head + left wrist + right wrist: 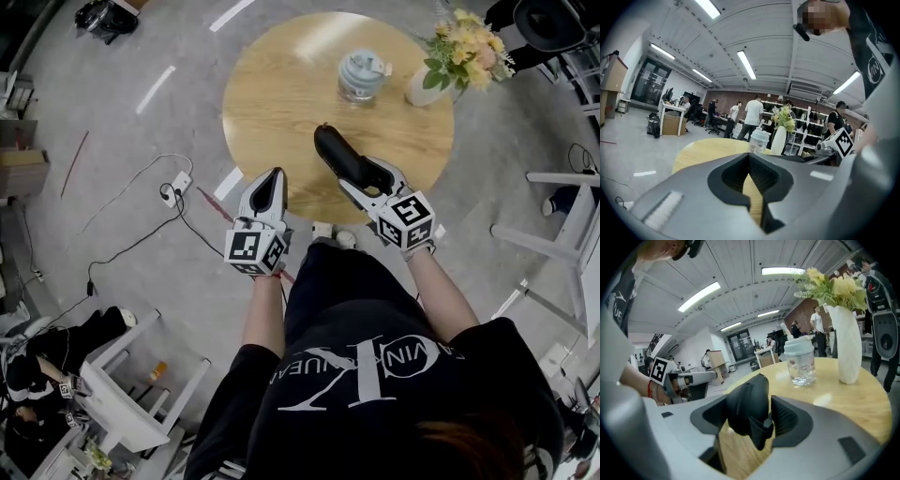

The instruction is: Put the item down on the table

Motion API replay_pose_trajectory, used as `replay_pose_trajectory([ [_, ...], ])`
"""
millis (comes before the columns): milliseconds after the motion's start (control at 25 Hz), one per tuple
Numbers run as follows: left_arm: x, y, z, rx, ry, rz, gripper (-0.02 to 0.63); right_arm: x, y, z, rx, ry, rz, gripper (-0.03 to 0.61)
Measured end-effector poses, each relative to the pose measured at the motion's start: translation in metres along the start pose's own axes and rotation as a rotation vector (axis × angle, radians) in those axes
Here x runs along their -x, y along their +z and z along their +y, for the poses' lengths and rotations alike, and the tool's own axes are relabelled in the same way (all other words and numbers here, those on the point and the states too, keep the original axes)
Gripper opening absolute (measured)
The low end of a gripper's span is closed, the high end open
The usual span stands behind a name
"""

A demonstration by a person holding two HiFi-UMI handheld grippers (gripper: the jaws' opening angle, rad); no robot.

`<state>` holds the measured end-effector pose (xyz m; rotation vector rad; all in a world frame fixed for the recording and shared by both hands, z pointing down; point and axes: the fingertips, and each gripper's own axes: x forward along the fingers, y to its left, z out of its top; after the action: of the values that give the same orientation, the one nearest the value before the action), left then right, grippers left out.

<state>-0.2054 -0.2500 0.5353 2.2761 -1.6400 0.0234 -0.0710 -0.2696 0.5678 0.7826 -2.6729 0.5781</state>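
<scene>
A black, soft oblong pouch (749, 414) with a seam and a small tab is clamped between the jaws of the right gripper (364, 176). It juts forward over the round, pale wood-grain table (281, 94) near its 6 o'clock edge; whether it touches the wood cannot be told. The left gripper (273, 177) is level at the 7 o'clock rim, its jaws pressed together on nothing. A clear lidded jar (361, 75) stands toward 12 o'clock and a white vase (424, 90) of yellow flowers at 2. The floor (131, 122) is glossy grey.
</scene>
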Motion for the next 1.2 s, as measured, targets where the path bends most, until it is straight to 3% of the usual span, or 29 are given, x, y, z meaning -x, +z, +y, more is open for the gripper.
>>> replay_pose_trajectory([
  [600, -0.025, -0.009, 0.014, 0.027, -0.034, 0.037, 0.011, -0.045, -0.005, -0.012, 0.020, 0.000, 0.043, 0.278],
  [1200, -0.026, -0.011, 0.014, 0.025, -0.057, 0.051, 0.012, -0.051, -0.019, -0.022, -0.022, -0.020, 0.125, 0.278],
])
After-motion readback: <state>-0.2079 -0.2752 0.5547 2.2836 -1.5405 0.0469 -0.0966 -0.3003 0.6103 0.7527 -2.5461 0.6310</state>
